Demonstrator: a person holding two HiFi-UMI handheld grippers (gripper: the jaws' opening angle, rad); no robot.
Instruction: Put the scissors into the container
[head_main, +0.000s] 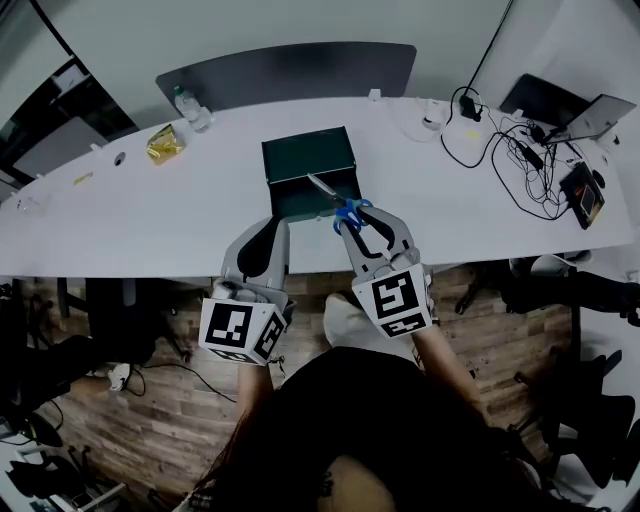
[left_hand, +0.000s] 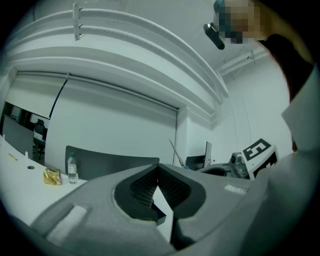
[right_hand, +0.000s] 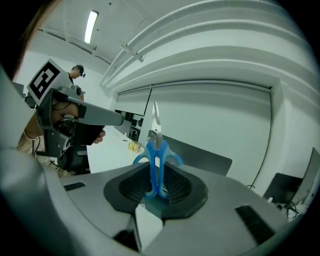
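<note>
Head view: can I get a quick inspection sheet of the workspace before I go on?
Surface: white table.
Job's things: blue-handled scissors, blade tip over the dark green container, not yet inside.
Clutter: water bottle and gold packet, far left side.
Grippers: left tongs shut, nothing between them; right tongs shut on the scissors' handles.
Cables: black cables at the table's right end, by a laptop.
Surroundings: chair behind the table; wooden floor.

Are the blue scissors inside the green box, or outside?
Outside: the scissors sit clamped by their handles in the right gripper, near the container.
</note>
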